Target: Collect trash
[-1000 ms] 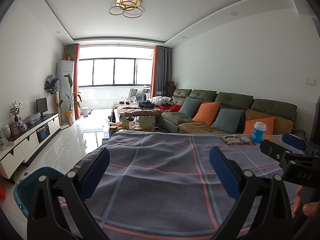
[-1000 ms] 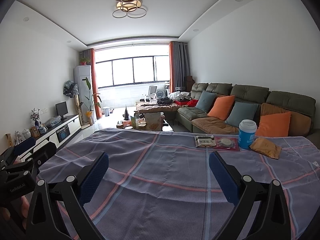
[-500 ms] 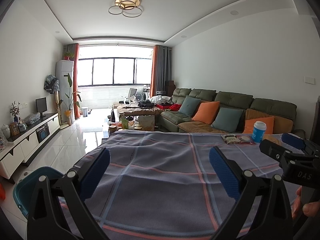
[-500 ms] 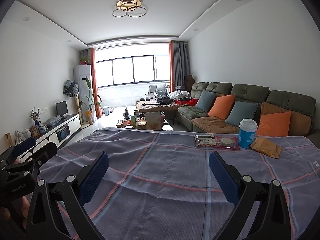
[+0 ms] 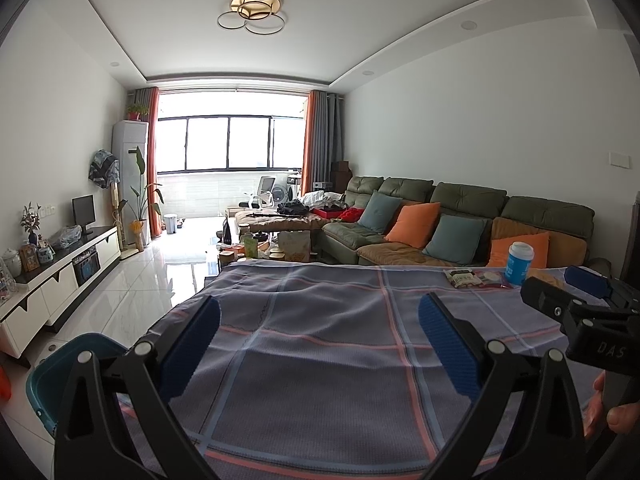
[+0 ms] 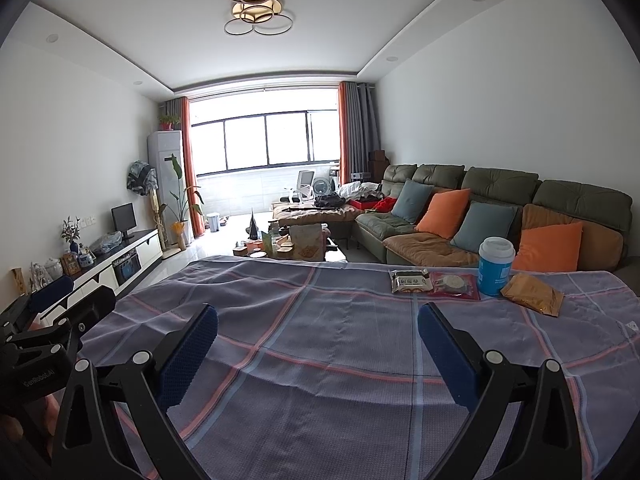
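Observation:
At the table's far right lie a white-and-black snack packet [image 6: 409, 280], a red packet [image 6: 456, 286], a blue paper cup with a white lid [image 6: 495, 266] and a crumpled brown-gold wrapper [image 6: 531, 299]. In the left wrist view the packets [image 5: 464, 279] and the cup [image 5: 519, 263] sit far right. My left gripper [image 5: 318, 342] is open and empty over the near table. My right gripper [image 6: 318, 342] is open and empty, well short of the trash. Each gripper also shows at the edge of the other's view.
A plaid purple-grey cloth [image 6: 320, 320] covers the table. A teal bin [image 5: 60, 372] stands on the floor at the table's left. A green sofa with cushions [image 6: 480, 216] lies behind the table, a white TV cabinet [image 5: 52, 276] along the left wall.
Both grippers have drifted only slightly; the view has barely shifted. Both stay open and empty.

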